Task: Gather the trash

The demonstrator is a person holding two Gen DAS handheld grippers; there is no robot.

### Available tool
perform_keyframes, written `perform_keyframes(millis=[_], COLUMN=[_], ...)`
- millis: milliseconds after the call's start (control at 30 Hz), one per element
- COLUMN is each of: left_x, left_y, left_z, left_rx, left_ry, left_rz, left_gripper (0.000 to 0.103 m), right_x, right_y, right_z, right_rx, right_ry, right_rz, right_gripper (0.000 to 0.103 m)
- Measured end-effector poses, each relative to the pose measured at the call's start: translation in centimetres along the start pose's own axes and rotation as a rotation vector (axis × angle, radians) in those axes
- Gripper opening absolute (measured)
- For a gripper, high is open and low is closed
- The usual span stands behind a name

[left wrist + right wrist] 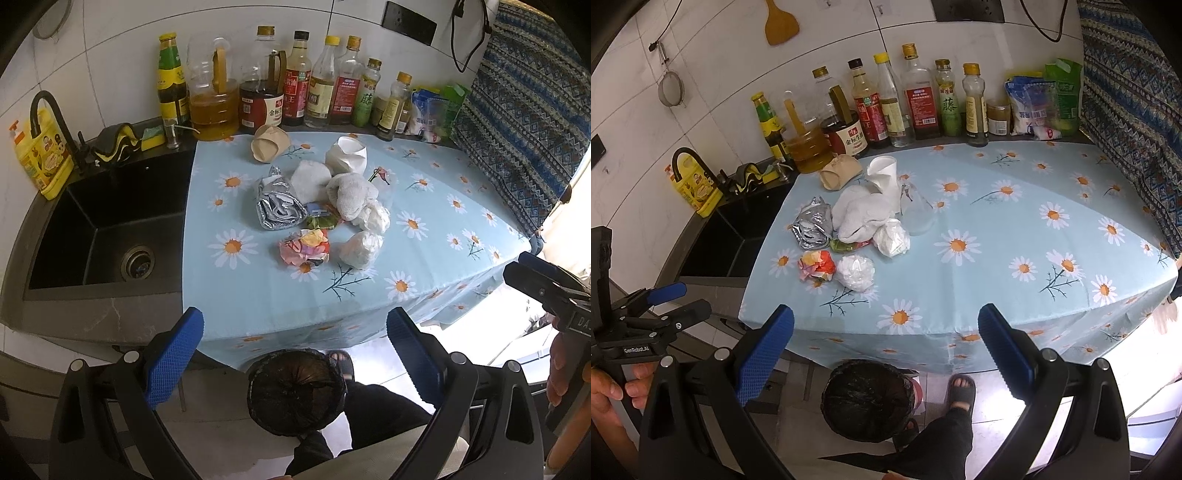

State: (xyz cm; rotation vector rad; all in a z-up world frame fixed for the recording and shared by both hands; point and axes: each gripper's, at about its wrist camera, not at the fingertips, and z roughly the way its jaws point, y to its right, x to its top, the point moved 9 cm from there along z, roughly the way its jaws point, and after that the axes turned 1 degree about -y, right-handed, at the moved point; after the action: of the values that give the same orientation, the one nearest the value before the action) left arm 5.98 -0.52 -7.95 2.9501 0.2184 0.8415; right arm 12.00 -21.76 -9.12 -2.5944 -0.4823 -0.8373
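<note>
Left wrist: two crushed cups (pixel 269 143), ten bottles (pixel 295 79).

Bottle labels (pixel 261 107) too small to read; sink (pixel 713 243) partly hidden.

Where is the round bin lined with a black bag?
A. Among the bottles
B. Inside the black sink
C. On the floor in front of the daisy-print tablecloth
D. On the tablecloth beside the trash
C: the black-lined round bin stands on the floor below the daisy-print tablecloth's front edge.

Pale-blue daisy-print tablecloth (pixel 1015 236); black sink (pixel 110 229) — black-lined bin (pixel 866 400).
</note>
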Motion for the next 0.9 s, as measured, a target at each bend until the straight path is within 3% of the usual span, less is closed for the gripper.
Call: perform_keyframes(millis=[433, 767, 900], left_x=[1.6, 3.5, 3.6], left_y=[-0.5, -0.2, 0.7], left_z=[2.4, 6.5, 8.5], left_rx=[0.033, 0.055, 0.018], left_ry=[-0.029, -0.086, -0.119], left_rz=[-0.049, -0.141, -0.205], left_gripper=[0.096, 0.096, 0.096], right_x=[2.7, 6.1, 7.4], right_y=[0.9, 2.7, 3.1], right_z=[3.2, 8.6, 11.7], right_rx=[0.041, 0.123, 0.161], right_ry=[-0.044, -0.142, -0.195], right_rz=[-0.038, -0.096, -0.124], right_gripper=[0.099, 0.099, 0.099])
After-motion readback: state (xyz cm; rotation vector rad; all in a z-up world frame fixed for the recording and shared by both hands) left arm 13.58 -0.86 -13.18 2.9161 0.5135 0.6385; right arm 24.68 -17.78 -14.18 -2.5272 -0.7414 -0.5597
